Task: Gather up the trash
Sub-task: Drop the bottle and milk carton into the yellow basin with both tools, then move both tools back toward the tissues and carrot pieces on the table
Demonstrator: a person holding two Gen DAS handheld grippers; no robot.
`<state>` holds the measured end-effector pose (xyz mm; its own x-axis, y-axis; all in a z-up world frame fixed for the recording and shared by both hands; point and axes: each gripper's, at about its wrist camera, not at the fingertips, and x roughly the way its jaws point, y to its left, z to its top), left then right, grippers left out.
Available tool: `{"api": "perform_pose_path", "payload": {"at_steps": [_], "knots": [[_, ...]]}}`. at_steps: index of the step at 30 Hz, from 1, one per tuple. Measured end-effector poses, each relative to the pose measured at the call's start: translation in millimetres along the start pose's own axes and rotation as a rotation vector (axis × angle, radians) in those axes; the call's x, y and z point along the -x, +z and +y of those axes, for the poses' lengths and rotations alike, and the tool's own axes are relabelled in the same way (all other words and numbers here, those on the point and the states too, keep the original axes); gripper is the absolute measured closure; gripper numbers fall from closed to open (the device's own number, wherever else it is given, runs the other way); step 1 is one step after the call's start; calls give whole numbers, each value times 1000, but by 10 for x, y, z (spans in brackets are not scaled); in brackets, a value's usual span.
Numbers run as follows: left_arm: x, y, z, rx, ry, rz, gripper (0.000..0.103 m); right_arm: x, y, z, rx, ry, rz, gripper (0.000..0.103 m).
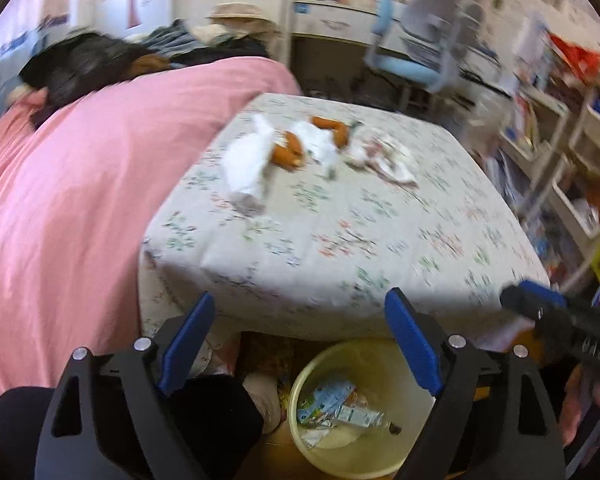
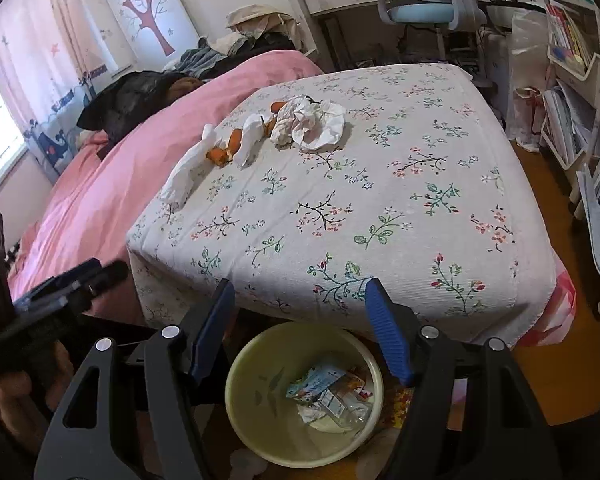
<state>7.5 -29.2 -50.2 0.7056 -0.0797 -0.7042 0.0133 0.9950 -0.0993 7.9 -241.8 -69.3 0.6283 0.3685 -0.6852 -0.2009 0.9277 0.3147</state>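
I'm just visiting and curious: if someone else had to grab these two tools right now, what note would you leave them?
Left gripper: open, holding nothing, above the bin.
Right gripper: open, holding nothing, also near the bin.
Yellow bin: on the floor at the foot of the bed, already holding some wrappers.
On the floral sheet: crumpled white paper, white tissues and orange peel pieces, bunched together on the far part of the sheet.
Done: a few wrappers binned.
Left: pick up the paper, tissues and peel, and drop them in the bin.
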Motion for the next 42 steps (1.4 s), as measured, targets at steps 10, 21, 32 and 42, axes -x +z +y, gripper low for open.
{"api": "perform_pose_path", "payload": {"at_steps": [10,21,32,42], "knots": [[10,-23,132,82,21,-1,20,-38,-7,19,25,-14,-6,38],[-18,-3,161,85,23,5,20,-68,-15,76,56,-20,-4,38],[-23,-11,165,86,24,7,20,-98,-8,79,60,-20,3,38],[-32,-19,176,90,23,11,20,-119,-17,101,67,-17,8,38]]}}
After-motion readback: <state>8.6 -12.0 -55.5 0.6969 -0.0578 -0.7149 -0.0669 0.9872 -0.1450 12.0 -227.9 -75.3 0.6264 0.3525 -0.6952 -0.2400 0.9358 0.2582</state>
